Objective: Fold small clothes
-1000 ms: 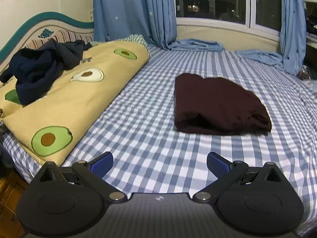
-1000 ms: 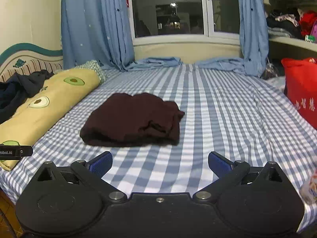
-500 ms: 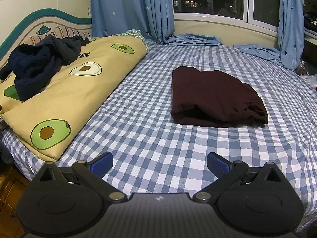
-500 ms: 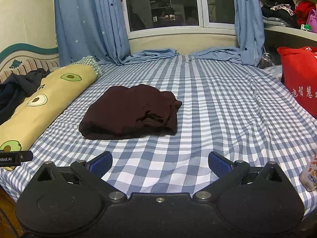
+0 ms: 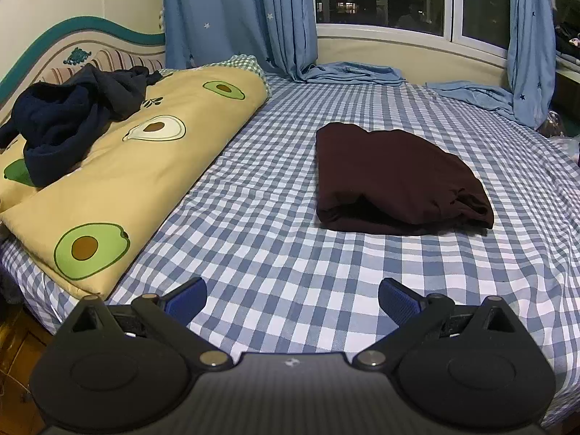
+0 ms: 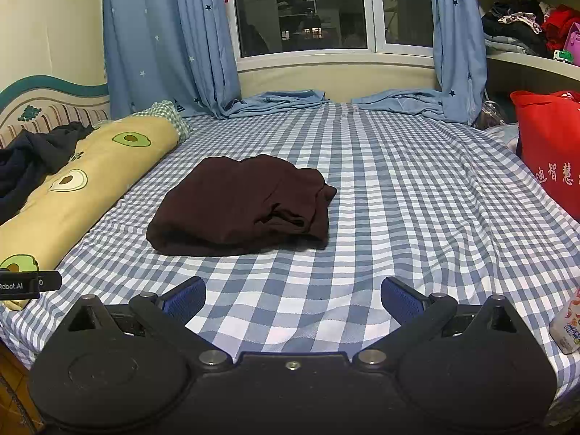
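Left wrist view: left gripper (image 5: pixel 292 294) spread wide, empty, over checked bedsheet (image 5: pixel 253 253); folded maroon garment (image 5: pixel 395 181) ahead and right, well apart, long axis running away.

Right wrist view: right gripper (image 6: pixel 293 295) likewise spread, empty; garment (image 6: pixel 243 206) ahead, slightly left, similarly distant.

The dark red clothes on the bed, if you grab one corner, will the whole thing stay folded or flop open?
The maroon garment would probably flop open: it lies in loose, soft layers with a sagging edge. It likely won't slide, resting on the cloth checked sheet.
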`<state>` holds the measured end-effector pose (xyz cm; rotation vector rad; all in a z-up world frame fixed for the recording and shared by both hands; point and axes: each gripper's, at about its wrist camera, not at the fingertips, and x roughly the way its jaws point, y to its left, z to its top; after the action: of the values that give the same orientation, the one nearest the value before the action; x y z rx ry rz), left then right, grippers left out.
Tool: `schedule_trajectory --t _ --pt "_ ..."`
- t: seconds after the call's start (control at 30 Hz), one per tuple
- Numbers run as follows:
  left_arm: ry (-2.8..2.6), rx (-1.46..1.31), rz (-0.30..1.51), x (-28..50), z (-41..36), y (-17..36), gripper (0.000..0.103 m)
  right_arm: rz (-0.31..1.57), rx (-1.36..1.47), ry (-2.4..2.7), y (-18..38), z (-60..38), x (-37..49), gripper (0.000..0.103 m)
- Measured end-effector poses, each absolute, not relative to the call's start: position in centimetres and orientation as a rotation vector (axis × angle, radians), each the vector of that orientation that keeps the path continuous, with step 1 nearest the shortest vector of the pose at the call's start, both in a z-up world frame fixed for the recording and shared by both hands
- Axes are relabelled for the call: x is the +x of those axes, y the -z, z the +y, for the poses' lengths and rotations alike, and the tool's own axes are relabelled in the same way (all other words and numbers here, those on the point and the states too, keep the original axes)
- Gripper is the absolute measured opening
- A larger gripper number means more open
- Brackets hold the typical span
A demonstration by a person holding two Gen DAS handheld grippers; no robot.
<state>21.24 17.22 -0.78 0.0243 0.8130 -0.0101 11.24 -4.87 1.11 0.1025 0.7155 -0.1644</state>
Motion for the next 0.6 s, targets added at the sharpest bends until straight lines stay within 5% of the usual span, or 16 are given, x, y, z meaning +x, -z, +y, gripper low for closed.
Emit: schedule_trajectory --t 0.6 --pt "0.007 0.023 0.823 22.4 17.6 1.1 0.102 0.731 0.1 0.163 -0.6 -4.8 12.9 0.102"
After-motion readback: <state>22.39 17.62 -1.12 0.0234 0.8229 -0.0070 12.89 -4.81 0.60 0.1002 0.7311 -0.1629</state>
